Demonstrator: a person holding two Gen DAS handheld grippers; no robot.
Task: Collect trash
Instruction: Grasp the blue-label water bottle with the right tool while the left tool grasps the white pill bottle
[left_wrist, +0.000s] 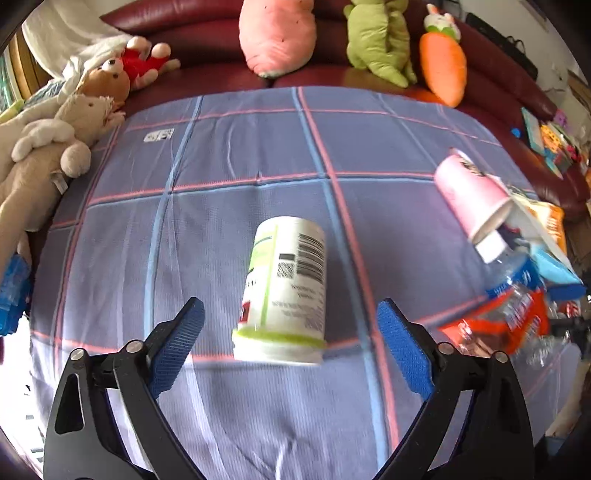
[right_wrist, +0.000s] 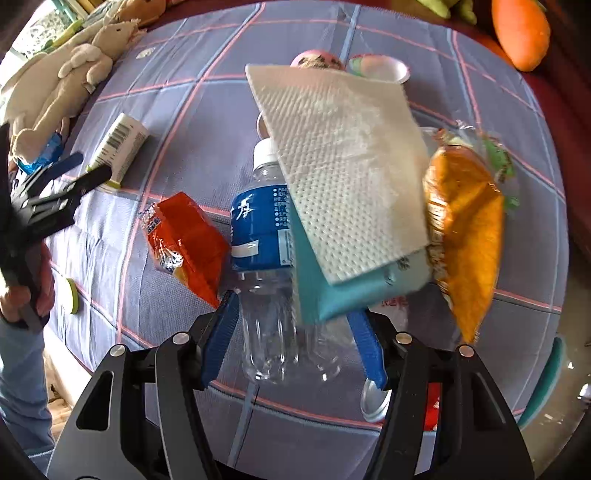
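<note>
Here, left claw (left_wrist: 290, 345): jaws apart; tub (left_wrist: 286, 286) lies just ahead between them, long axis pointing away
Right claw (right_wrist: 293, 326): clamped on bottle (right_wrist: 264, 258)

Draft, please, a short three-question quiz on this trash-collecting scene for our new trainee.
1. True or false: the left gripper is shut on the white canister.
2. What sits between the fingers of the right gripper? A) an orange snack packet B) the water bottle C) a carrot plush
3. Fill in: the white napkin lies on a pack of the colour ___.

Key: 1 false, it is open and the canister lies untouched between its fingers; 2 B; 3 teal.
</note>
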